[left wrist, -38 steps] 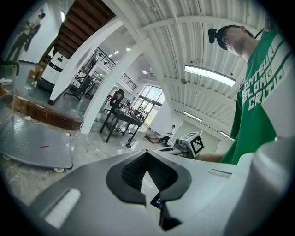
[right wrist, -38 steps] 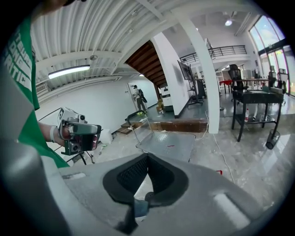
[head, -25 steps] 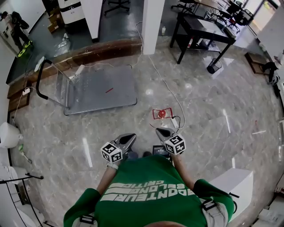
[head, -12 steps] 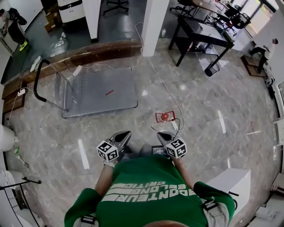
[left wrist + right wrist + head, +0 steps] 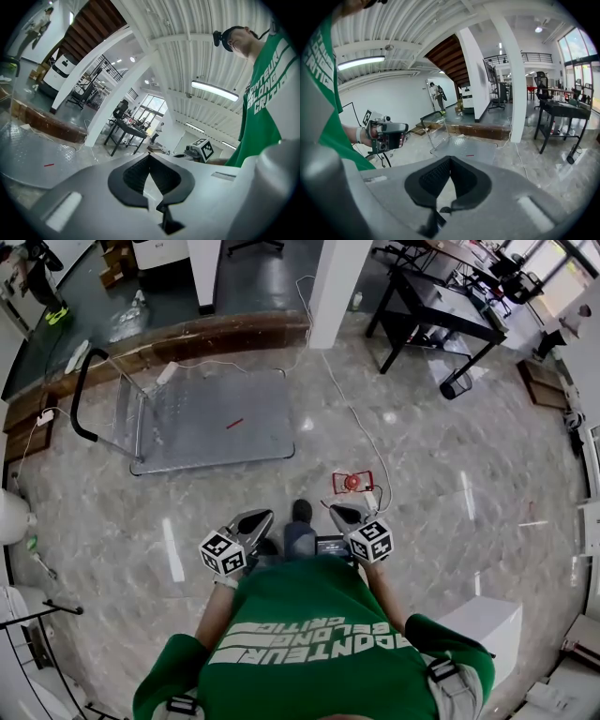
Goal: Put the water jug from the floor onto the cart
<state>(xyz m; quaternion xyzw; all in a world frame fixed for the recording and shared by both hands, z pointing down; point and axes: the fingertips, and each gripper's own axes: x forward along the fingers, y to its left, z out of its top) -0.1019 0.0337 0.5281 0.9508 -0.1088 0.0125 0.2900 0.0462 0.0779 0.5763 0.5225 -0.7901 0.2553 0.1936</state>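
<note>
Head view has us standing on the marble floor [image 5: 450, 474], left gripper [image 5: 257, 517] and right gripper [image 5: 339, 513] held out front, both sets of fingers clenched on nothing. The cart [image 5: 220, 418] waits ahead to our left, well apart from us, no jug on it. No water jug shows in any view, so we judge we're at the search step. Next we must find it and unclench the fingers.
</note>
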